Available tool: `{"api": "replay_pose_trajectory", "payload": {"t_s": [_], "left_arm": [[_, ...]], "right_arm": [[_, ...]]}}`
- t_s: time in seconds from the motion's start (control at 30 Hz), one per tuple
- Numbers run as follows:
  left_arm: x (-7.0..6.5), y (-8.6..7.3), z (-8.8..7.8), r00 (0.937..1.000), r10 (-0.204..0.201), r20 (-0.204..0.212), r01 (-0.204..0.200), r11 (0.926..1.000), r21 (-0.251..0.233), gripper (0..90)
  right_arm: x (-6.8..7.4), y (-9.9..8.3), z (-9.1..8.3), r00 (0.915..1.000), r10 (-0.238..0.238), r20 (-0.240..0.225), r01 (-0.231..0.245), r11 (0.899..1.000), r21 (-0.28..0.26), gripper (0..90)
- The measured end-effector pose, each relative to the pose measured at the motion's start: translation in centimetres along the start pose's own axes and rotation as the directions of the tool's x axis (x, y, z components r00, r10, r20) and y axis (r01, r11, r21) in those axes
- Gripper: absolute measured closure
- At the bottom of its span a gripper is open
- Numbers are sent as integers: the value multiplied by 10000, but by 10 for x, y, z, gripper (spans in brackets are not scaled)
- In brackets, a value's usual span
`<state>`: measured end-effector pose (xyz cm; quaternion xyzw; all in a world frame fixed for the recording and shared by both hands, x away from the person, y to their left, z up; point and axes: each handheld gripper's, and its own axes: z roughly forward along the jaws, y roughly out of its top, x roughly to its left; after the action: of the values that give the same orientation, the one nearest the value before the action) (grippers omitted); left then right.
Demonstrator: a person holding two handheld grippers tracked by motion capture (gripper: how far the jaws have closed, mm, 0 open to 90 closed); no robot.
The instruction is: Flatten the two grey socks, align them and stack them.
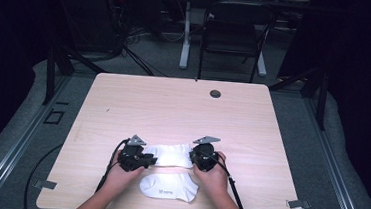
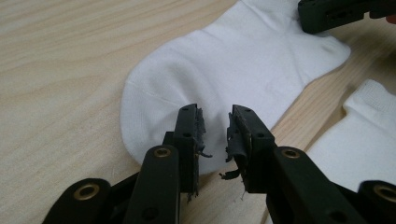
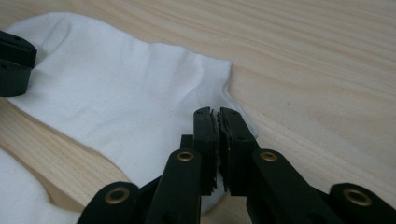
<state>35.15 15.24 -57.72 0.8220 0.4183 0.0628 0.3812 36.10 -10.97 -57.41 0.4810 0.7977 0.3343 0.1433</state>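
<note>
At table's 6 o'clock: left gripper (image 2: pixel 215 122) open over far sock (image 1: pixel 169 154); right gripper (image 3: pixel 218 122) pinched shut at sock's 3 o'clock edge.

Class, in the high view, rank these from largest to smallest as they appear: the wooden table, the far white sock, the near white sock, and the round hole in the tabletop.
1. Wooden table
2. Far white sock and near white sock: they look about alike, and the claws cover the far sock's ends, so I won't rank them.
3. Round hole
</note>
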Motion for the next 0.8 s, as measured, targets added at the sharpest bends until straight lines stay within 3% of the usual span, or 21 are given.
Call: {"api": "replay_pose_trajectory", "payload": {"t_s": [0.47,0.63,0.8], "left_arm": [[-4,-2,-2,9999,-76,118,74,9998,174,731],[-6,0,-3,10000,36,54,-37,9999,156,712],[-1,2,-10,9998,-184,-61,184,9998,-116,689]], "right_arm": [[-8,-7,-6,9999,144,22,-144,9999,2,888],[-7,-6,-8,10000,89,-30,-89,10000,-26,826],[-5,-5,-14,9998,118,-160,-122,9996,-253,806]]}}
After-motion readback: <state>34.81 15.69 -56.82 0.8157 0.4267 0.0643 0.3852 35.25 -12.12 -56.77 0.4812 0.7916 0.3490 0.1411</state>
